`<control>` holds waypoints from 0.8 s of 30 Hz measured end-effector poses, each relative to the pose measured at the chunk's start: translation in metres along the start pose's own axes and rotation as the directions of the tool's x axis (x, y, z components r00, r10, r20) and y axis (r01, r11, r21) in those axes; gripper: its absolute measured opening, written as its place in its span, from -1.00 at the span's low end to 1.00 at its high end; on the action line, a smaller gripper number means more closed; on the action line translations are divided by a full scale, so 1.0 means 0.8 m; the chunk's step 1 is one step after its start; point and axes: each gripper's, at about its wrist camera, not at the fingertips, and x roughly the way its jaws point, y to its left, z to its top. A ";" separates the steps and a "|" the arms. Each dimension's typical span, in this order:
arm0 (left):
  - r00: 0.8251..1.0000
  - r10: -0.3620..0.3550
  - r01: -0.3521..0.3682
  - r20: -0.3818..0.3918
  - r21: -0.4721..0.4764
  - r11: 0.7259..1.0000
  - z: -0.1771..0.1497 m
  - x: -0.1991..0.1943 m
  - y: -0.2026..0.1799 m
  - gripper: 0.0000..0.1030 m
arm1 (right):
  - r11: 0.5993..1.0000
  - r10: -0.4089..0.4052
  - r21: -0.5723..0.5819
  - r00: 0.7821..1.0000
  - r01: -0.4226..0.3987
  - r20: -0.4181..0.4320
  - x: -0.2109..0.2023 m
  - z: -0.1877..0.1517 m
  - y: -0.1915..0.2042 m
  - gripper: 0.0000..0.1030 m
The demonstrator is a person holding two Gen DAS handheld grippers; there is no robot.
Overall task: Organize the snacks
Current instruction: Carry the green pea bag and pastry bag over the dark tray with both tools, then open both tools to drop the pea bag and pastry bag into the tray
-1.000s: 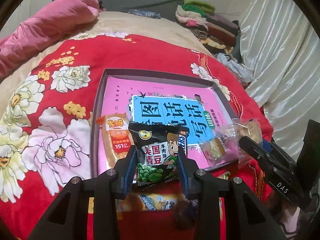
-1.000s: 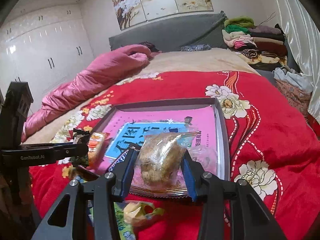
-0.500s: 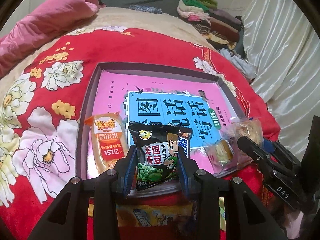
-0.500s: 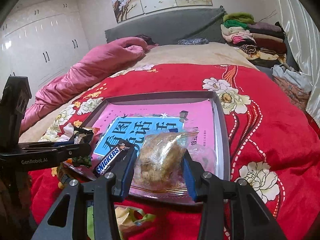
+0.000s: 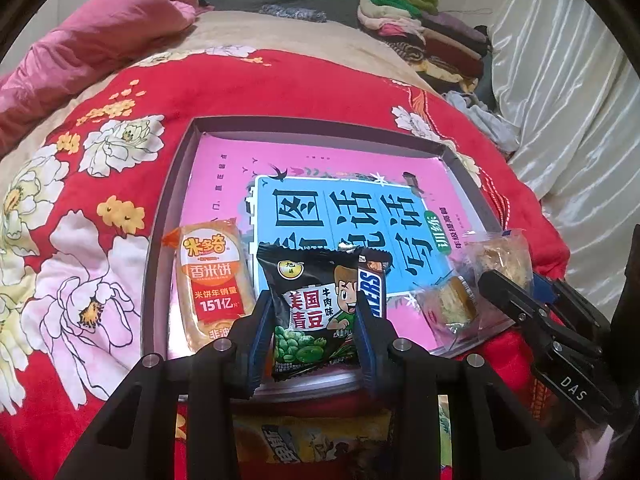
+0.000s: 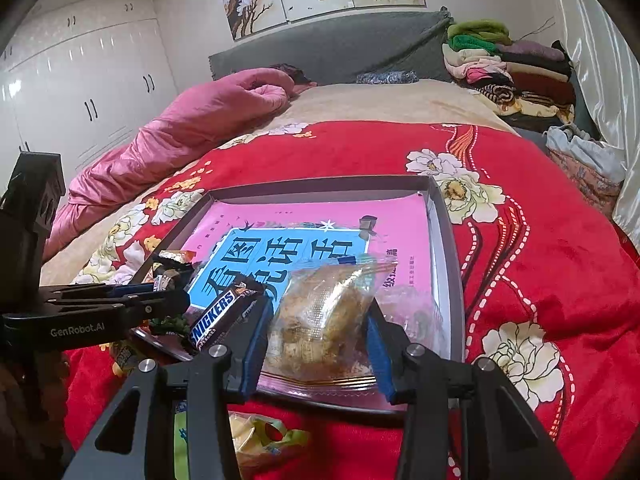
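Note:
My left gripper [image 5: 314, 330] is shut on a black green-pea snack packet [image 5: 312, 308] and holds it over the near edge of a grey tray [image 5: 168, 216] lined with a pink and blue book. An orange rice-cracker pack [image 5: 210, 280], a Snickers bar [image 5: 372, 286] and a small clear-wrapped pastry [image 5: 450, 306] lie in the tray. My right gripper [image 6: 318, 340] is shut on a clear bag of brown cakes [image 6: 324, 316] over the tray's near right corner [image 6: 444, 280]. The Snickers bar [image 6: 220, 314] shows left of it.
The tray sits on a red floral blanket [image 5: 100, 184] on a bed. More snack packets lie on the blanket in front of the tray [image 5: 304, 440] [image 6: 260, 436]. A pink quilt [image 6: 192, 128] lies at the back left, folded clothes [image 6: 504, 64] at the back right.
Both grippers have moved forward over the tray's near edge with their packets. The Snickers bar now lies in the tray between them.

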 end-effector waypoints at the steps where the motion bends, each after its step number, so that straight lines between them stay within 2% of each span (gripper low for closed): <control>1: 1.000 -0.002 0.002 -0.003 -0.002 1.000 0.000 0.000 0.000 -0.22 | 1.000 -0.002 0.000 1.000 0.002 0.000 0.000 0.000 0.000 -0.11; 14: 1.000 -0.001 0.001 -0.015 -0.017 1.000 0.001 0.001 0.004 -0.20 | 1.000 0.004 0.017 1.000 -0.004 0.006 -0.005 0.002 -0.002 -0.10; 21: 1.000 -0.006 0.006 -0.007 -0.020 1.000 0.002 -0.005 0.003 -0.03 | 1.000 -0.002 0.011 1.000 0.002 0.022 -0.009 0.003 -0.001 -0.08; 24: 1.000 -0.007 0.007 -0.004 -0.020 1.000 0.002 -0.007 0.004 0.03 | 1.000 -0.002 0.015 1.000 0.001 0.028 -0.010 0.004 -0.002 0.00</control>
